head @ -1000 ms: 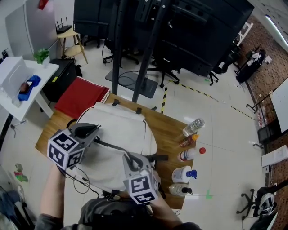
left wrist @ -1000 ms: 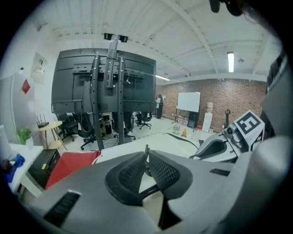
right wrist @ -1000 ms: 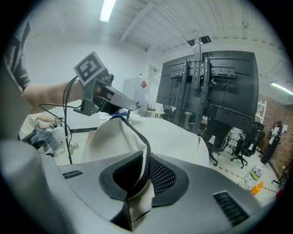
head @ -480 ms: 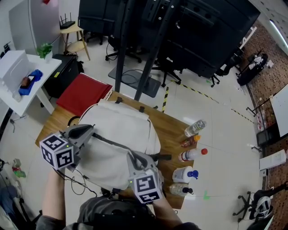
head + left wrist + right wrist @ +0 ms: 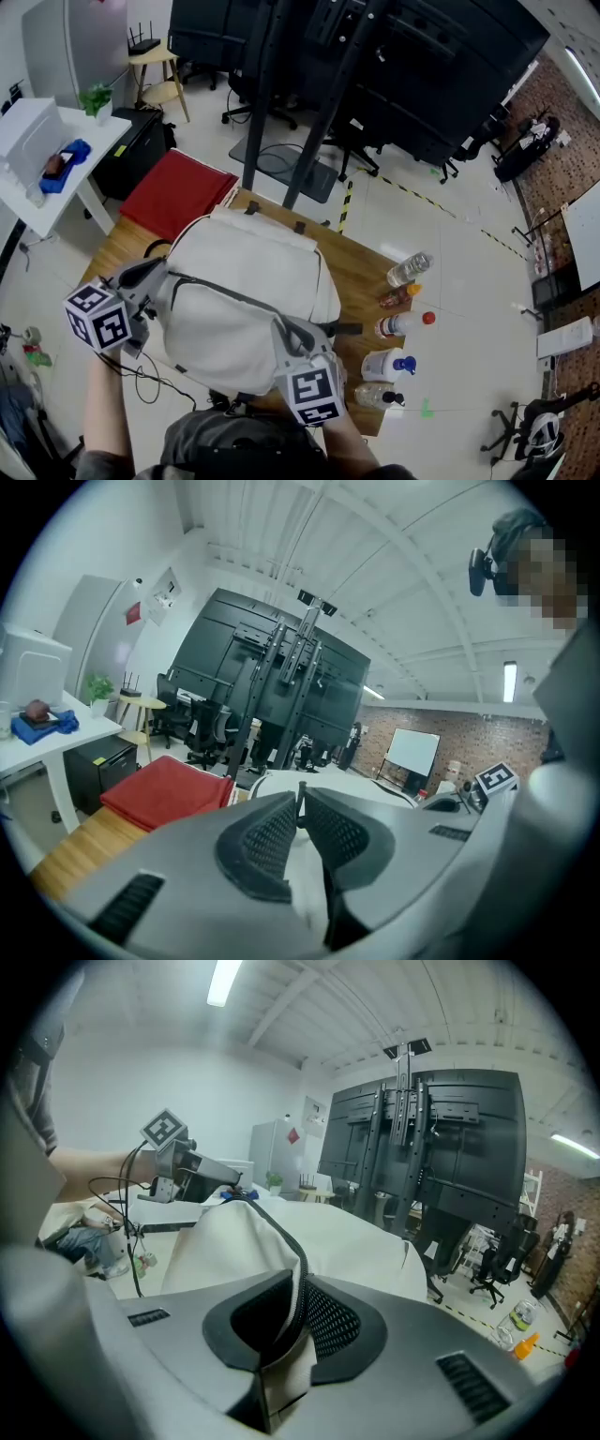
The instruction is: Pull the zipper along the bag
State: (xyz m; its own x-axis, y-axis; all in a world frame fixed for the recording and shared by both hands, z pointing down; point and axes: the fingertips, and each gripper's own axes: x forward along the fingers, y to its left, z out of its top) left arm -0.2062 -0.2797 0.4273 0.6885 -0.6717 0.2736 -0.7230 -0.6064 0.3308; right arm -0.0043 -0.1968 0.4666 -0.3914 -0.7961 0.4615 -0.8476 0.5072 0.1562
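A white backpack (image 5: 248,291) lies on the wooden table (image 5: 352,267). Its dark zipper track (image 5: 230,298) runs from left to lower right across the top. At the bag's left end my left gripper (image 5: 161,270) is shut on the thin dark zipper pull (image 5: 299,794). In the left gripper view the pads (image 5: 267,841) press together on it over white fabric (image 5: 366,785). My right gripper (image 5: 291,330) is shut on the bag's edge at the zipper's near end. In the right gripper view the track (image 5: 281,1232) leads from the right gripper (image 5: 298,1312) to the left gripper (image 5: 192,1171).
Several bottles (image 5: 401,322) stand along the table's right edge. A red cushion (image 5: 178,192) lies on the floor beyond the table, and a white side table (image 5: 47,159) stands at far left. Cables (image 5: 155,380) hang off the near edge. Black stand legs (image 5: 309,103) rise behind.
My left gripper has slid leftward along the bag with the zipper pull, and more of the dark zipper line now shows between the grippers. The right gripper has stayed put.
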